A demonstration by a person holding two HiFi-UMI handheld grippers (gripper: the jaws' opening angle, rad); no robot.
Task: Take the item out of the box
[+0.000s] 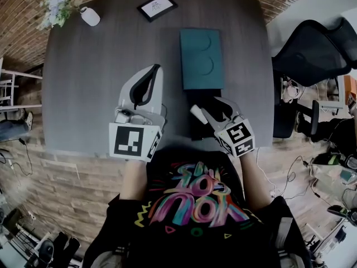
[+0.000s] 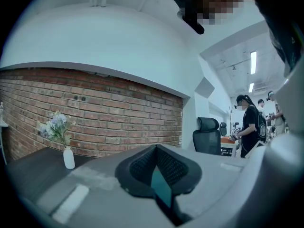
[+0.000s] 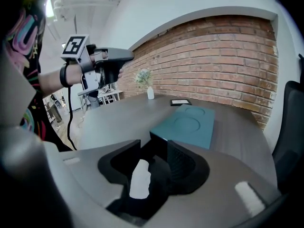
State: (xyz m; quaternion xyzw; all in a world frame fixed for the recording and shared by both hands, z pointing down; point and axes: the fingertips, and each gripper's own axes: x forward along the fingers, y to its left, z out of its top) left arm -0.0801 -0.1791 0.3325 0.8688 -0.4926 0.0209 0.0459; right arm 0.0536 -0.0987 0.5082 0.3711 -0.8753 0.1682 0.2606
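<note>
My right gripper [image 3: 153, 145] hangs over the black box [image 1: 196, 132] at the near edge of the bench [image 1: 95, 66], jaws apart. The white item [image 3: 139, 178] lies inside between them, not clamped. My left gripper [image 2: 156, 148] is level, jaws together on nothing, with the teal lid [image 1: 202, 58] beyond.

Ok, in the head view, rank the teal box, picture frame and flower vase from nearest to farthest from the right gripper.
1. Teal box, just beyond the right gripper, mid-table.
2. Picture frame, far edge, centre.
3. Flower vase, far left corner.
</note>
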